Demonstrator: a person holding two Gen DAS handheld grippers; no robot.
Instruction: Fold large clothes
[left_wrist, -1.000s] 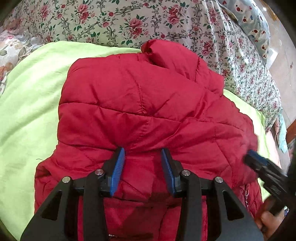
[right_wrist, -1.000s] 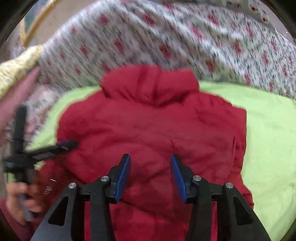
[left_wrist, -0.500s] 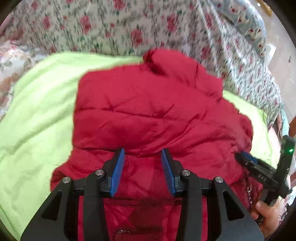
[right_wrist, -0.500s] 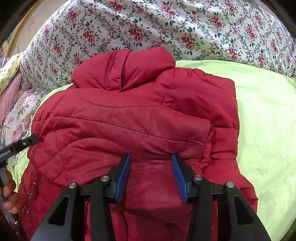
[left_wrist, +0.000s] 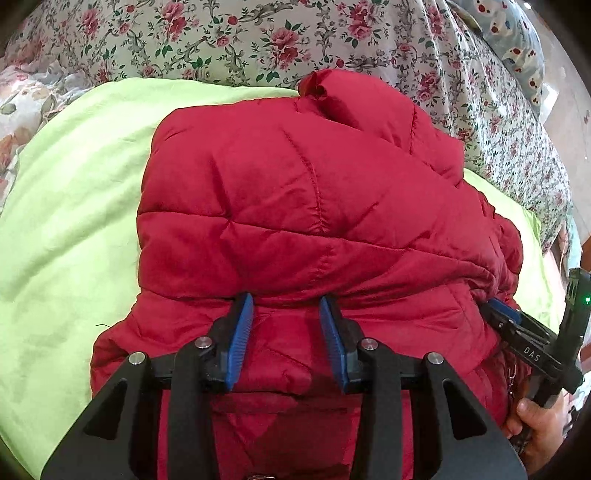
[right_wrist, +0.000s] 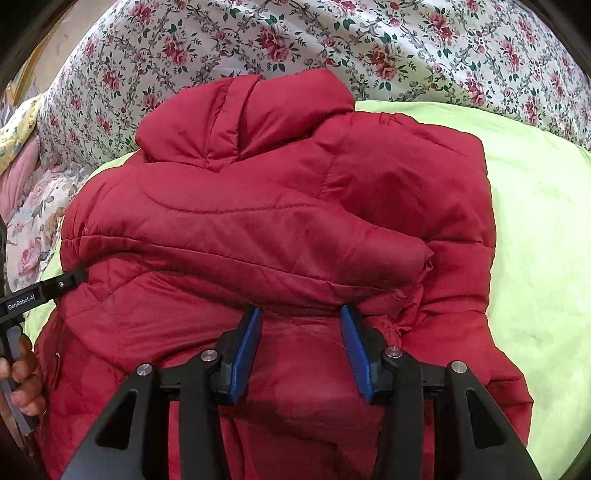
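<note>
Left gripper (left_wrist: 286, 306) and right gripper (right_wrist: 301, 319) held side by side, pointing forward, blue-padded jaws spread apart, each gripped by a bare hand (left_wrist: 535, 415).

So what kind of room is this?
Probably a bedroom. The red puffy jacket lies on a lime-green sheet spread over a bed with a flowery bedspread, and a patterned pillow sits at the far corner.

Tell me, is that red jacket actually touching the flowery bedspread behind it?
Touching. In the right wrist view the red jacket's collar lies on the flowery bedspread, overlapping its edge with no lime-green sheet showing between them.
</note>
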